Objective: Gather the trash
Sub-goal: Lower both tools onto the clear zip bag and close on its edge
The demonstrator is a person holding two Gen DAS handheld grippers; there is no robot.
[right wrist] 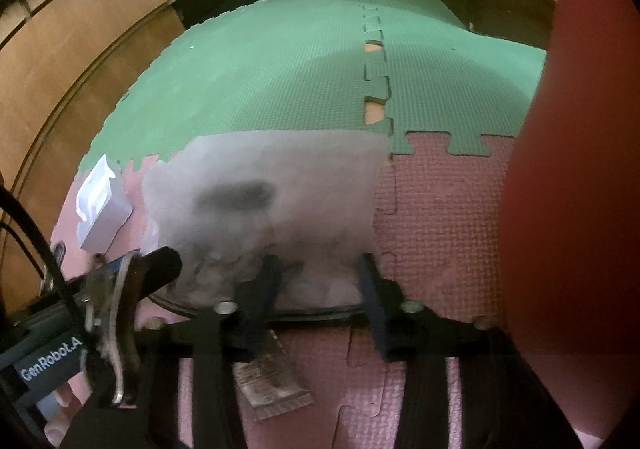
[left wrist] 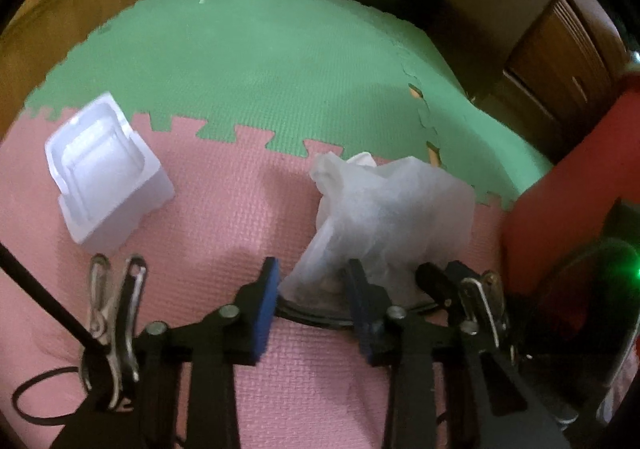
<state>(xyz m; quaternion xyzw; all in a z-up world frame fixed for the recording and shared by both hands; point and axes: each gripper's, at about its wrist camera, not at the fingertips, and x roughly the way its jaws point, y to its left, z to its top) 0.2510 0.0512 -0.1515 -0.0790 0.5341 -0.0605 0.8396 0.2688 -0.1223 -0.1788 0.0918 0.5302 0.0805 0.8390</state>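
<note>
L gripper (left wrist: 312,285), left wrist view, lower centre: jaws narrow, translucent plastic bag (left wrist: 392,209) edge between pads; can't tell if pinched. White foam tray (left wrist: 108,177) mid-left on pink mat (left wrist: 224,201).

R gripper (right wrist: 320,273), right wrist view: narrow-ish, bag (right wrist: 272,209) between fingers, grip unclear. Wrapper (right wrist: 272,389) bottom centre.

Each black tool (left wrist: 314,281) has blue pads (left wrist: 267,309), silver screws (left wrist: 229,311) and metal clips (left wrist: 114,325).

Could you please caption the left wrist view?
Left gripper at a translucent plastic bag on pink mat; white tray lies apart.
</note>
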